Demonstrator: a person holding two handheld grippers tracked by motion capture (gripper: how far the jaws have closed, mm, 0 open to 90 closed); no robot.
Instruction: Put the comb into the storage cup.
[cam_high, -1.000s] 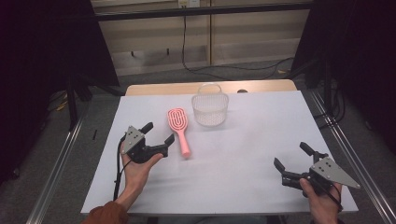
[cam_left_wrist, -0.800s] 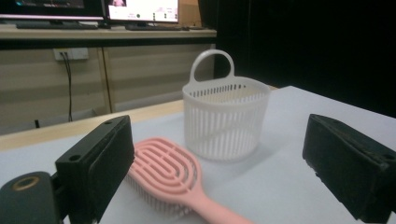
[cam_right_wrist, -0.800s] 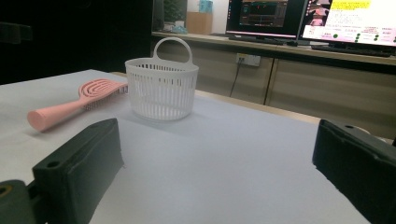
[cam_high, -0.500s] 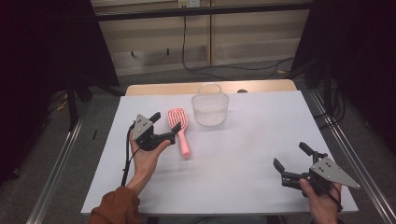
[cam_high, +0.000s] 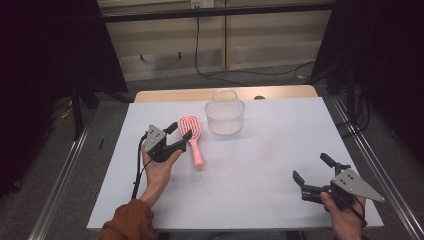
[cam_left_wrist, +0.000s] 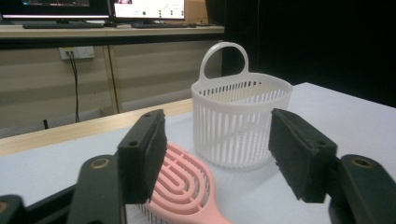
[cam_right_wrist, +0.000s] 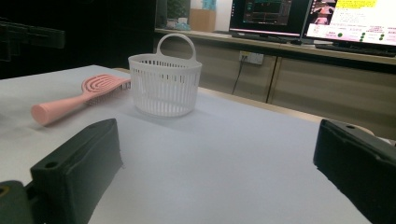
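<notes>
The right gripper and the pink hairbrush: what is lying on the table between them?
Nothing. In the high view, bare white table runs from the right gripper to the pink hairbrush. The white basket stands farther back, off that line.

White table (cam_high: 260, 165) carries a pink hairbrush (cam_high: 192, 137) lying flat, and just beside it a white basket (cam_high: 225, 117) standing upright.

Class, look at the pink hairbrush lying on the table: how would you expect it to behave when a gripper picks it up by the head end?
The pink hairbrush looks like moulded plastic, so probably stiff and light. Gripped at its open, vented head, the long handle would likely droop a little, since it sticks out well past the pads. It lies flat, so it seems unlikely to roll, though smooth plastic may slip.
</notes>
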